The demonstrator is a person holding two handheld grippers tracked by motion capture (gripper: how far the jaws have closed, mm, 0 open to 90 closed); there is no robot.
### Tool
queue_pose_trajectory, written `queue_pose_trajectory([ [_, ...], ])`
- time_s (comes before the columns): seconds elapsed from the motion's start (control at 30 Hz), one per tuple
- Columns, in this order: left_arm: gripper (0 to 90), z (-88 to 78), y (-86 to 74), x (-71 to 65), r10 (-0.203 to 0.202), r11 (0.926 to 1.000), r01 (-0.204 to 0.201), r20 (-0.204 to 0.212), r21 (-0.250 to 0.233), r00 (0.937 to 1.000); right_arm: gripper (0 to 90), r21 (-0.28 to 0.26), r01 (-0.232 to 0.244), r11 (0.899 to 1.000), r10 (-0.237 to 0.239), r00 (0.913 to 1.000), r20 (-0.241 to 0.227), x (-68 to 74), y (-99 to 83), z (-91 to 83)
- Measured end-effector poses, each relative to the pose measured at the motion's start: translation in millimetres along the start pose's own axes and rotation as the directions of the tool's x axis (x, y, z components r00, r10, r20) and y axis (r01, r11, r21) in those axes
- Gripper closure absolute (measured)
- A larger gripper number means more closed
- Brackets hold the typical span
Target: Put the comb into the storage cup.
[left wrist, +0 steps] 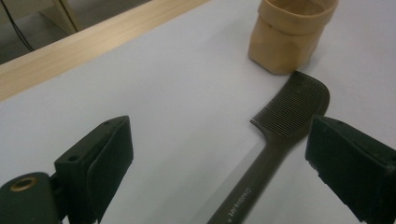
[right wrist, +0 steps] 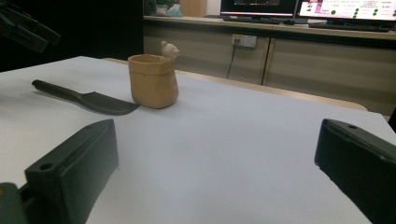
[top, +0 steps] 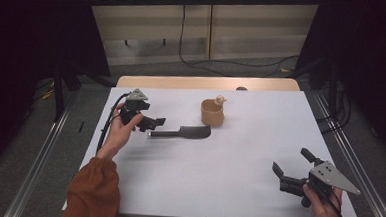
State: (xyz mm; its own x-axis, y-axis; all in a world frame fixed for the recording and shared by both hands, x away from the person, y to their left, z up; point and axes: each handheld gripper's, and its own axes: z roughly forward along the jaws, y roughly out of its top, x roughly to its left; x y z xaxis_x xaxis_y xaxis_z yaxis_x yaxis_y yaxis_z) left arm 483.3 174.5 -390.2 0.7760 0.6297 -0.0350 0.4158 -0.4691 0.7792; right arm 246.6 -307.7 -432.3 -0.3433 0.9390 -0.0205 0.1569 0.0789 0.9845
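Observation:
A dark comb (top: 182, 133) lies flat on the white table (top: 227, 180), its toothed end toward a tan cup with a small bear figure (top: 213, 112). My left gripper (top: 155, 125) hovers at the comb's handle end, open. In the left gripper view the comb (left wrist: 280, 140) runs between the wide jaws, close to the right one and touching neither, and the cup (left wrist: 289, 32) stands beyond. My right gripper (top: 291, 159) rests open near the front right corner, holding nothing. From the right gripper view the cup (right wrist: 153, 80) and comb (right wrist: 88, 99) sit far off to the left.
A wooden strip (top: 207, 82) borders the table's far edge. Metal rails (top: 351, 162) run along both sides of the table, and cables (top: 243, 66) lie on the floor behind it. Cabinets and monitors (right wrist: 345, 9) stand in the background of the right gripper view.

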Motion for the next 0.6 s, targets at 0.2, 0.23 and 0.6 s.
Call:
queue_pose_trajectory([
  [0.2, 8.5, -1.0, 8.4, -10.8, 0.057, 0.9983, -0.057, 0.066, 0.008, 0.9962, 0.0, -0.005, 0.003, 1.000, -0.003, 0.9999, -0.010, 0.4, 0.1, 0.8],
  [0.23, 7.1, -1.4, 9.9, -10.7, 0.067, 0.9976, -0.068, 0.085, 0.014, 0.9941, 0.0, -0.005, 0.005, 1.000, -0.005, 0.9999, -0.010, 0.4, 0.0, 1.0],
  [0.6, 7.1, 23.0, 7.7, -6.4, 0.133, 0.9800, -0.156, 0.178, 0.123, 0.9750, 0.0, 0.001, 0.001, 1.000, -0.001, 1.0000, -0.007, 0.3, -0.3, 1.9],
])
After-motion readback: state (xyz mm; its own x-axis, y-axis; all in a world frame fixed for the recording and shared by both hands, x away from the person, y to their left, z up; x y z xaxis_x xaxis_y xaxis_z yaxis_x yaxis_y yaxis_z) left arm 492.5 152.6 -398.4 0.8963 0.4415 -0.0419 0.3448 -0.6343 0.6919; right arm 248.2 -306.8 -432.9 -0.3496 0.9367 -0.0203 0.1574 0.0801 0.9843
